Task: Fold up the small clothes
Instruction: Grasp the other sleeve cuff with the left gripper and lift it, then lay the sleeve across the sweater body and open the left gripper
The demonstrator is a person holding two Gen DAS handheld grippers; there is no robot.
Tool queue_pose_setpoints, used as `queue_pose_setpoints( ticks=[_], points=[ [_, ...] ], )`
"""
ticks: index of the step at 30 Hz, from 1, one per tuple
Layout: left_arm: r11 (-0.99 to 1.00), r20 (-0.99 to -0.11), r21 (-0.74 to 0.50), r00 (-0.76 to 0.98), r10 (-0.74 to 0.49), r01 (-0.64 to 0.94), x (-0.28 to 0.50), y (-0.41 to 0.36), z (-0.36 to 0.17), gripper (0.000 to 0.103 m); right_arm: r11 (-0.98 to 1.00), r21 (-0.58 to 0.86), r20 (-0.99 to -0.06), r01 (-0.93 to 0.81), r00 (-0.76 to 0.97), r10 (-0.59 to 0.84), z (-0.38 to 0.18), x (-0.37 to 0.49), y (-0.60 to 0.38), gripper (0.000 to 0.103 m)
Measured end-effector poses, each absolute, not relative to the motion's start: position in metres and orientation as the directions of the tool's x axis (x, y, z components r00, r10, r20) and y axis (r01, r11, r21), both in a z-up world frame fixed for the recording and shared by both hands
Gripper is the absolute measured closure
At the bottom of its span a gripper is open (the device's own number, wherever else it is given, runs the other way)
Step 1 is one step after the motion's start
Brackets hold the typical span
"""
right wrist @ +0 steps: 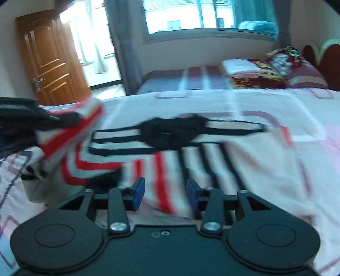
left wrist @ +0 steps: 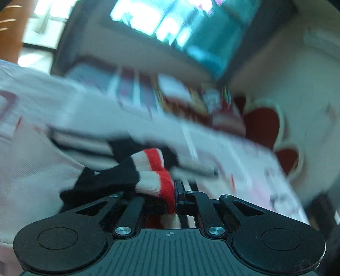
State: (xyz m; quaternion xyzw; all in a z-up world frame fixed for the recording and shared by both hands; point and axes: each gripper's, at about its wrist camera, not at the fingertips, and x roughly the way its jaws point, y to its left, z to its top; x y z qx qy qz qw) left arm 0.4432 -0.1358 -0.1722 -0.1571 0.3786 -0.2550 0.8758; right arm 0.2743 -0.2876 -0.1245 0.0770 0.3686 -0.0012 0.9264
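Observation:
A small knitted sweater (right wrist: 161, 146), white with black and red stripes and a black collar, lies on the bed (right wrist: 265, 148). My left gripper (left wrist: 173, 197) is shut on the sweater's red-and-white cuff (left wrist: 157, 180) and holds that sleeve lifted; the view is blurred. In the right wrist view the lifted sleeve (right wrist: 70, 131) shows at the left, with the left gripper body dark behind it. My right gripper (right wrist: 165, 193) is open and empty, its blue pads (right wrist: 139, 191) just above the sweater's lower striped body.
The bed has a pink and white patterned sheet. Folded blankets and pillows (right wrist: 261, 70) lie at the far end by a red headboard (right wrist: 323, 61). A wooden door (right wrist: 51, 59) and a window (right wrist: 191, 17) are behind.

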Motion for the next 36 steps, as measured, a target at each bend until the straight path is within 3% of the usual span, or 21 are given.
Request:
queue_pose_setpoints(
  ticks=[2, 4, 5, 6, 8, 11, 16, 25, 31, 34, 36],
  points=[
    [0.841, -0.665, -0.414, 0.516, -0.54, 0.347, 0.444, -0.169, -0.181, 0.096, 0.984, 0.145, -0.697, 0.104, 0.717, 0.027, -0.128, 0.264, -0.311, 0.06],
    [0.85, -0.67, -0.382, 0.524, -0.526, 0.364, 0.435, -0.184, -0.176, 0.091, 0.978, 0.156, -0.707, 0.137, 0.707, 0.013, -0.131, 0.256, -0.33, 0.059],
    [0.846, -0.658, -0.383, 0.533, -0.532, 0.372, 0.432, -0.186, -0.172, 0.067, 0.975, 0.163, -0.71, 0.148, 0.704, 0.012, -0.132, 0.253, -0.337, 0.059],
    [0.842, -0.645, -0.387, 0.542, -0.539, 0.377, 0.429, -0.19, -0.166, 0.035, 0.973, 0.172, -0.709, 0.151, 0.705, 0.016, -0.132, 0.25, -0.344, 0.058],
    [0.842, -0.6, -0.364, 0.59, -0.54, 0.399, 0.419, -0.201, -0.148, 0.015, 0.973, 0.175, -0.706, 0.153, 0.708, 0.016, -0.134, 0.247, -0.352, 0.055],
    [0.83, -0.594, -0.318, 0.586, -0.552, 0.459, 0.408, -0.212, -0.133, 0.015, 0.97, 0.195, -0.704, 0.144, 0.709, 0.037, -0.134, 0.246, -0.359, 0.054],
    [0.785, -0.579, -0.461, 0.53, -0.619, 0.413, 0.413, -0.194, -0.132, 0.015, 0.969, 0.221, -0.699, 0.114, 0.711, 0.076, -0.137, 0.244, -0.362, 0.053],
    [0.771, -0.681, -0.273, 0.451, -0.577, 0.575, 0.4, -0.232, -0.139, 0.015, 0.97, 0.224, -0.709, 0.092, 0.698, 0.098, -0.144, 0.254, -0.348, 0.049],
    [0.892, -0.807, -0.292, 0.411, -0.423, 0.345, 0.432, -0.212, -0.164, 0.015, 0.971, 0.224, -0.695, 0.085, 0.713, 0.098, -0.141, 0.244, -0.35, 0.047],
    [0.843, -0.724, -0.432, 0.435, -0.536, 0.32, 0.428, -0.194, -0.151, 0.015, 0.964, 0.245, -0.691, 0.103, 0.716, 0.099, -0.142, 0.238, -0.357, 0.047],
    [0.865, -0.704, -0.442, 0.506, -0.498, 0.235, 0.424, -0.176, -0.145, 0.015, 0.959, 0.265, -0.684, 0.102, 0.721, 0.112, -0.14, 0.237, -0.359, 0.047]
  ],
)
